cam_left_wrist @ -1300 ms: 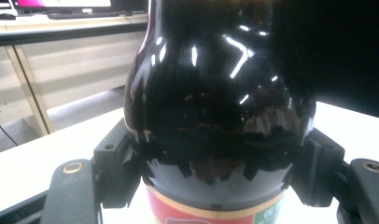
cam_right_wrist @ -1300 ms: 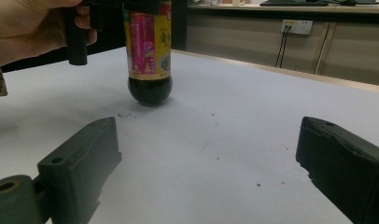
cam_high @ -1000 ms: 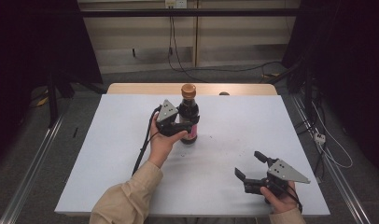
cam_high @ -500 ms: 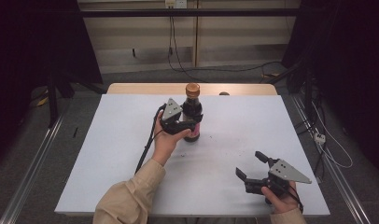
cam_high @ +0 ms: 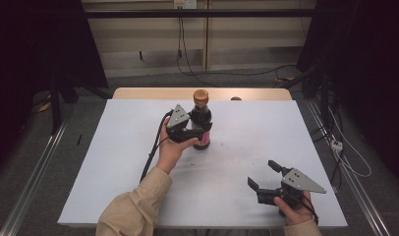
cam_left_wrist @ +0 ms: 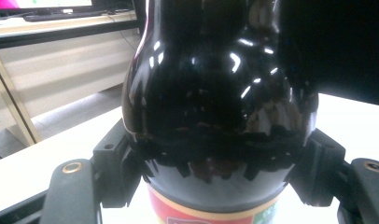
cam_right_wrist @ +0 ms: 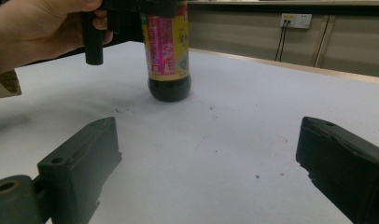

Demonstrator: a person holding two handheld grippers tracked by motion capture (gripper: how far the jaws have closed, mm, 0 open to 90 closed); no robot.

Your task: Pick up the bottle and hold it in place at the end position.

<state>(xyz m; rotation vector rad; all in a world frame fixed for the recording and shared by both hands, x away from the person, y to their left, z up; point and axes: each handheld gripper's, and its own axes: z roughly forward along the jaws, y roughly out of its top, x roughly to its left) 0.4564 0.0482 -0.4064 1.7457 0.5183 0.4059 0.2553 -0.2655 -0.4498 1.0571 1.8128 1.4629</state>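
The left tongs (cam_high: 201, 129) are clamped around the dark glass sauce bottle with the brown cap (cam_high: 202, 119), which stands upright toward the far middle of the white bench (cam_high: 114, 162). The right tongs (cam_high: 265, 176) rest wide open and empty, well apart at the near right, so the bottle lies ahead and to their left.

1. Dark sauce bottle (cam_high: 201, 123): glossy near-black body, orange-brown cap, pink, yellow and green label low down.
2. Upright, base on white table (cam_high: 114, 162), toward its far middle.
3. My left gripper (cam_high: 200, 132) clamps its body above the label.
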